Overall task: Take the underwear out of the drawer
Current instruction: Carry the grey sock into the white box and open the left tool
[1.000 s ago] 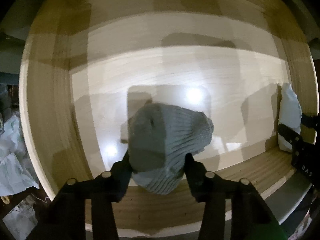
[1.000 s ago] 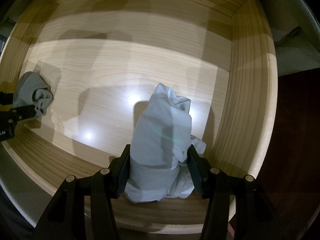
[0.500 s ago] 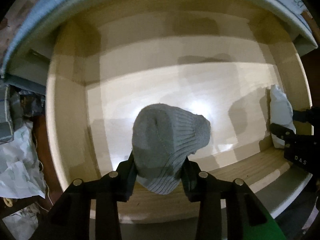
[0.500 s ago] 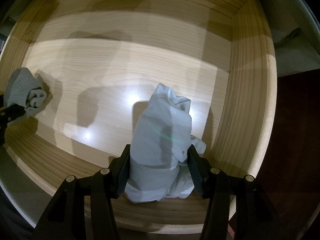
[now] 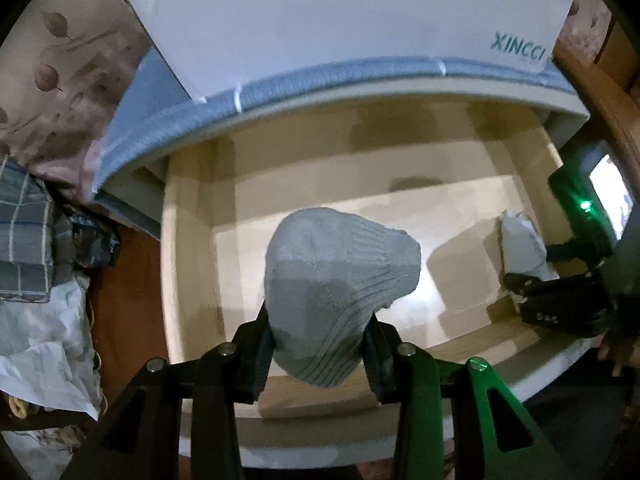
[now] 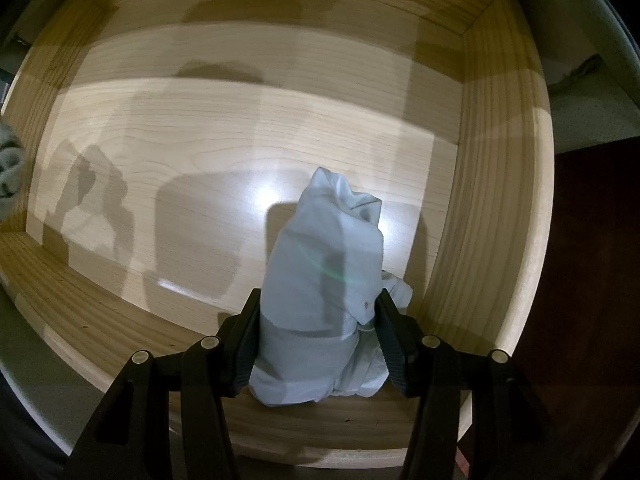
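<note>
My left gripper is shut on a grey ribbed knit bundle and holds it up above the pale wooden drawer. The bundle hangs clear of the drawer floor. In the right wrist view it shows only as a sliver at the left edge. My right gripper points straight down into the drawer's right front corner. It is shut on a rolled pale blue-white piece of underwear that still rests low inside the drawer. In the left wrist view the right gripper and its roll sit at the far right.
A white box with teal lettering lies on the grey-blue padded top just above the drawer opening. Left of the drawer lie floral cloth, plaid fabric and crumpled white bags on a red-brown floor.
The left gripper has risen with the grey bundle and tilted up, bringing the cabinet top and white box into view. The right gripper and its roll have not moved.
</note>
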